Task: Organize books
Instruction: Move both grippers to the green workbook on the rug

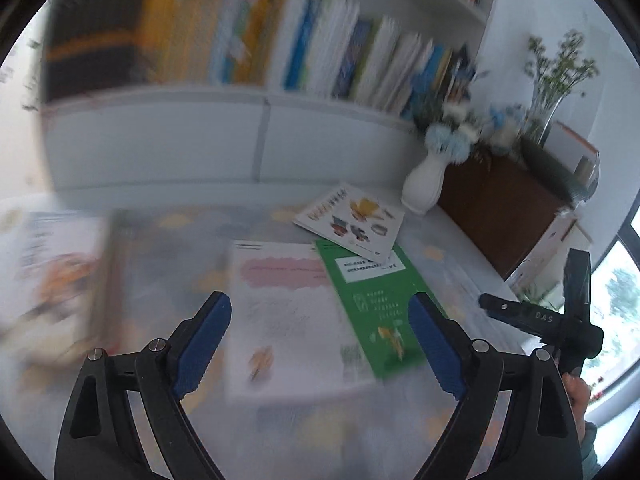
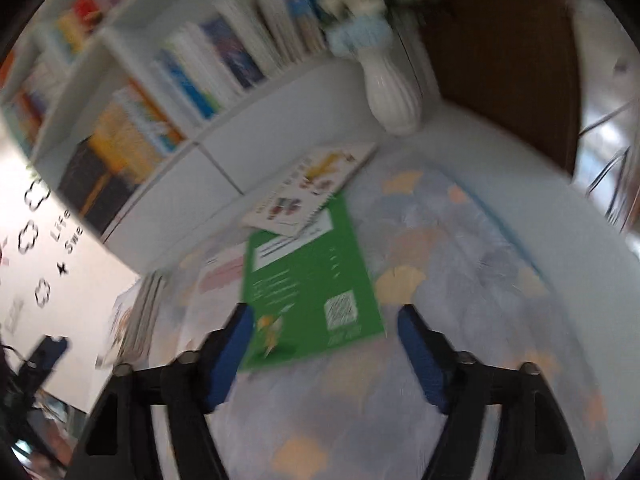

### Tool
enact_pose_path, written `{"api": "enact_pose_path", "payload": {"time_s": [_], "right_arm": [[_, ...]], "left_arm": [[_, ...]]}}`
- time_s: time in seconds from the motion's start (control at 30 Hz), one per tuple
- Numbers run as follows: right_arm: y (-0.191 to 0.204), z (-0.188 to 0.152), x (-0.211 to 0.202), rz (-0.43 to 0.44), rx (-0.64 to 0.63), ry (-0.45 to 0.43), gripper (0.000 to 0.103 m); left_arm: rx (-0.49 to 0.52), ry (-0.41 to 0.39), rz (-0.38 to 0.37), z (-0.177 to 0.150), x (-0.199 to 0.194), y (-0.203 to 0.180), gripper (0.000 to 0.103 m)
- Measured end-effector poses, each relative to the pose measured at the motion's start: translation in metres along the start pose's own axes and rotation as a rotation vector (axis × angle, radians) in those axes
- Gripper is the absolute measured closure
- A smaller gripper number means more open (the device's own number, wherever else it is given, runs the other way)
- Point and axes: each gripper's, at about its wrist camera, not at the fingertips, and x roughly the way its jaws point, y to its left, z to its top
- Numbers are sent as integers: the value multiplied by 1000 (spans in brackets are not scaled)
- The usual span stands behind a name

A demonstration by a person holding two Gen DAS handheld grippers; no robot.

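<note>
Three flat books overlap on the patterned tablecloth. A white book with a pink patch point(image 1: 288, 312) lies nearest my left gripper point(image 1: 320, 312), which is open and empty above it. A green book point(image 1: 372, 304) point(image 2: 308, 280) partly covers it. A white picture book point(image 1: 352, 220) point(image 2: 312, 188) lies on the green book's far end. My right gripper point(image 2: 324, 324) is open and empty over the green book's near edge; it also shows in the left wrist view point(image 1: 536, 316) at right. A blurred stack of books point(image 1: 56, 280) point(image 2: 140, 320) lies at left.
A white bookshelf point(image 1: 256, 44) point(image 2: 180, 68) full of upright books stands behind the table. A white vase point(image 1: 424, 184) point(image 2: 394, 92) with blue flowers and a brown box point(image 1: 492, 208) stand at the back right. A window is at far right.
</note>
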Motion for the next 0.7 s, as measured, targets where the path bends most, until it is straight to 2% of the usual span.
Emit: {"api": "enact_pose_path", "payload": {"time_s": [0.07,0.13,0.23,0.3,0.37,0.43,0.5,0.57,0.6,0.67,0.7], "right_arm": [[0,17,35,-30,-4,31,43],[8,34,65,-10,-20,61,49],[18,53,88,-48,-41,71,53],[22,65,100,-99,-44,127,53],[15,70,107,-102,-11,190,53],[5,65,109,-154,0,239,53],[-4,54,107,-188,0,269,57],[-9,38,98,-142,7,267,59],[-6,29,95,-126,-19,274,59],[4,19,93,-120,-84,290,58],[8,15,92,-102,-96,306,59]], "left_arm": [[-12,65,-9,13,45,7,22],[-77,165,-35,30,95,17,27],[-150,265,-80,40,133,20,37],[-145,303,-60,41,142,13,37],[-144,358,-35,32,148,3,37],[-164,395,-35,20,155,0,37],[-215,451,-56,-6,160,-9,43],[-171,408,-5,-17,151,-23,46],[-150,419,-1,-20,151,-30,46],[-151,454,-43,-24,151,-43,46],[-132,454,2,-26,149,-50,47]]}}
